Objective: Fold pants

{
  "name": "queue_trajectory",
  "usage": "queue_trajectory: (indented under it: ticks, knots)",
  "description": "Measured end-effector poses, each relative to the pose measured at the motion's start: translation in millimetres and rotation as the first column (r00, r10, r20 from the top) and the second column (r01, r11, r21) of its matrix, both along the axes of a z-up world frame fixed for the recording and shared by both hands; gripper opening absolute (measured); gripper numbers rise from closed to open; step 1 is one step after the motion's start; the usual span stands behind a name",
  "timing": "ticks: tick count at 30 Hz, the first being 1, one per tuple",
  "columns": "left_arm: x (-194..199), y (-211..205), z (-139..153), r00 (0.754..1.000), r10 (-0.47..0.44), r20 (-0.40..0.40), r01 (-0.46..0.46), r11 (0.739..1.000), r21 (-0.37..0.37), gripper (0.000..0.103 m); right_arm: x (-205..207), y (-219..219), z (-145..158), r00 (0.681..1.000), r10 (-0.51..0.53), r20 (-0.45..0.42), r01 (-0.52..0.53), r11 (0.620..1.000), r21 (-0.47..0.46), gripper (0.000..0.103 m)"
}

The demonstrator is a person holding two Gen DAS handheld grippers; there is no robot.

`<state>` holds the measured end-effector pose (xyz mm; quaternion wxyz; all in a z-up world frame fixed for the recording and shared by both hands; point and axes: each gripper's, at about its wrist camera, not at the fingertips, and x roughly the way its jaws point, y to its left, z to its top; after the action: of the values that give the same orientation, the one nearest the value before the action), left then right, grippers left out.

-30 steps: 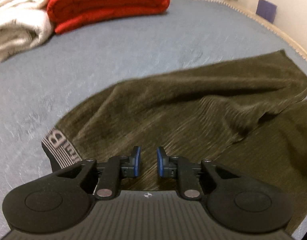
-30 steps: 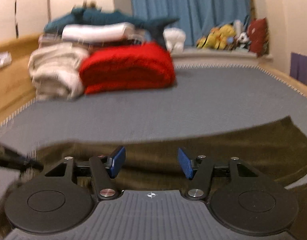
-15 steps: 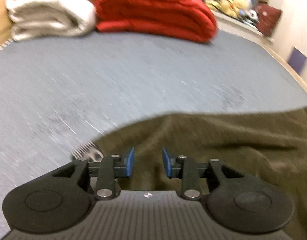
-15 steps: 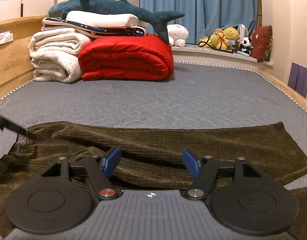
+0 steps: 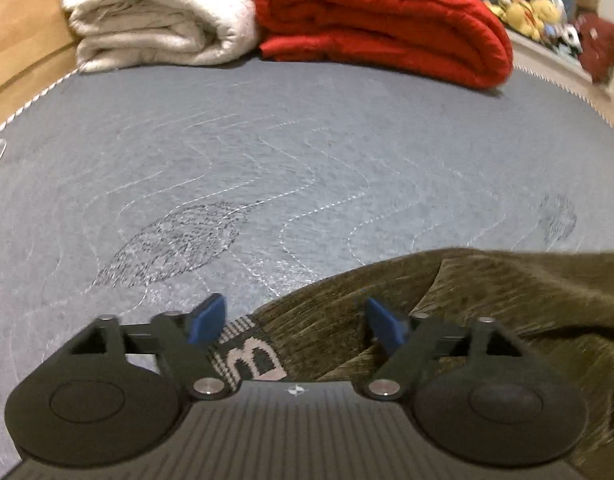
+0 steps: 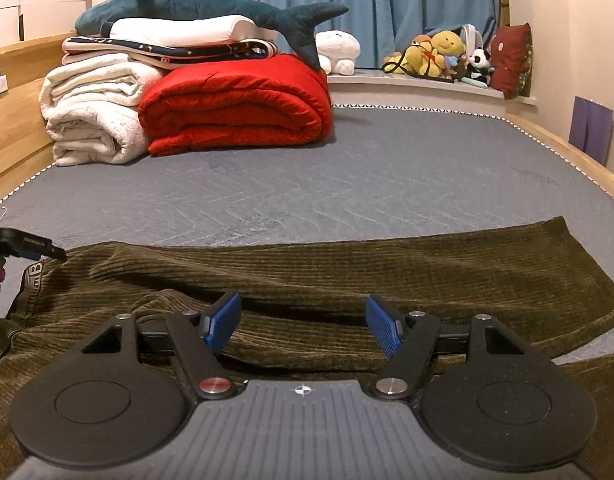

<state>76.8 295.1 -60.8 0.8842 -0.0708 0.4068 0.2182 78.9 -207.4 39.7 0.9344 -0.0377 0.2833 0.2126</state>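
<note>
Olive corduroy pants (image 6: 347,272) lie across the grey mattress (image 6: 347,176), one leg folded over the other, waistband to the left. My left gripper (image 5: 295,320) hovers over the waistband corner with its lettered elastic band (image 5: 247,356); its jaws are opening, and the cloth lies below them without either pad pressing it. It also shows at the left edge of the right wrist view as the left gripper (image 6: 31,248), by the waistband. My right gripper (image 6: 303,322) stands open over the middle of the pants (image 5: 487,304), holding nothing.
At the far end of the mattress (image 5: 267,160) sit a folded red blanket (image 6: 235,108), a cream blanket (image 6: 91,120), stacked bedding and a plush shark (image 6: 211,4). Soft toys (image 6: 439,56) line a ledge by blue curtains. A wooden bed frame (image 6: 563,152) runs along the right.
The left gripper's jaws spread from nearly shut to wide while it swung left to the waistband corner. The right gripper widened slightly and stayed in place.
</note>
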Motion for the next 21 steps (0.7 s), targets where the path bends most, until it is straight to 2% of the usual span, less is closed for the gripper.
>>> queue_trajectory:
  ticks: [5, 8, 14, 19, 21]
  knots:
    - [10, -22, -11, 0.991, -0.12, -0.057, 0.127, 0.985, 0.12, 0.087, 6, 3, -3, 1.0, -0.004, 0.0, 0.004, 1.0, -0.011, 0.071]
    - [15, -23, -14, 0.984, -0.17, -0.059, 0.176, 0.977, 0.119, 0.087, 9, 4, -6, 1.0, -0.009, -0.007, 0.009, 1.0, -0.015, 0.071]
    - [18, -16, -20, 0.977, -0.203, -0.062, 0.207, 0.975, 0.075, 0.085, 17, 2, -10, 0.999, -0.032, -0.038, 0.03, 0.999, -0.031, 0.071]
    - [20, -20, -21, 0.975, -0.21, -0.075, 0.218, 0.97, 0.107, 0.085, 29, 1, -28, 0.987, -0.123, -0.102, 0.105, 0.98, -0.169, 0.072]
    - [19, -22, -21, 0.974, -0.214, -0.077, 0.222, 0.968, 0.118, 0.084, 35, -4, -36, 0.976, -0.161, -0.145, 0.133, 0.973, -0.188, 0.072]
